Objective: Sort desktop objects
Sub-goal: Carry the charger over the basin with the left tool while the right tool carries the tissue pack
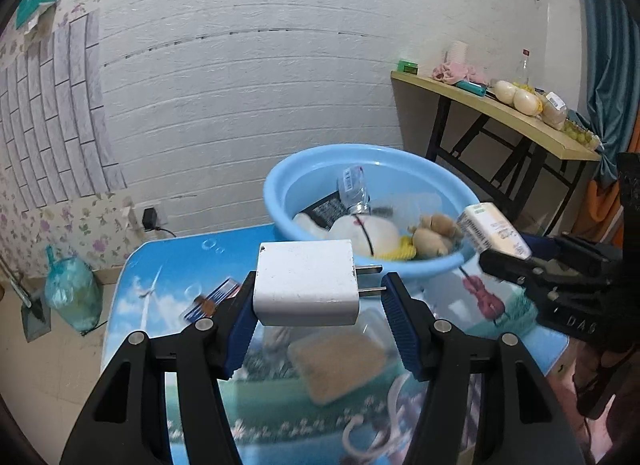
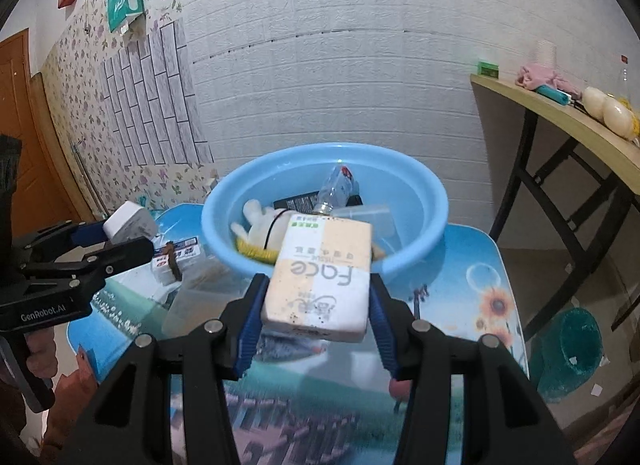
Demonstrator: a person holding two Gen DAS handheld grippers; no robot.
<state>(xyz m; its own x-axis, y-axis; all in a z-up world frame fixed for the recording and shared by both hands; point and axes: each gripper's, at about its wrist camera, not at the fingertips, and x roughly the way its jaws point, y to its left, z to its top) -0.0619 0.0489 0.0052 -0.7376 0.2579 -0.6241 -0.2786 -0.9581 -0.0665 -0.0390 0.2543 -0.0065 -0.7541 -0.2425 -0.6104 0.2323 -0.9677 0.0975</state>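
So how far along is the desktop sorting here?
Well underway. The round blue plastic basin already holds a clear plastic bottle and a white plush toy. Left gripper carries a white charger, right gripper a tissue pack. A clear lidded container remains.

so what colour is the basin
Light blue; the basin shows best in the right wrist view.

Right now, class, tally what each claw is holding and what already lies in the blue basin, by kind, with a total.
White plug-in charger in left claw: 1
Tissue pack in right claw: 1
Clear plastic bottle in round blue plastic basin: 1
White plush toy: 1
Brown plush toy: 1
Black packet: 1
Total: 6
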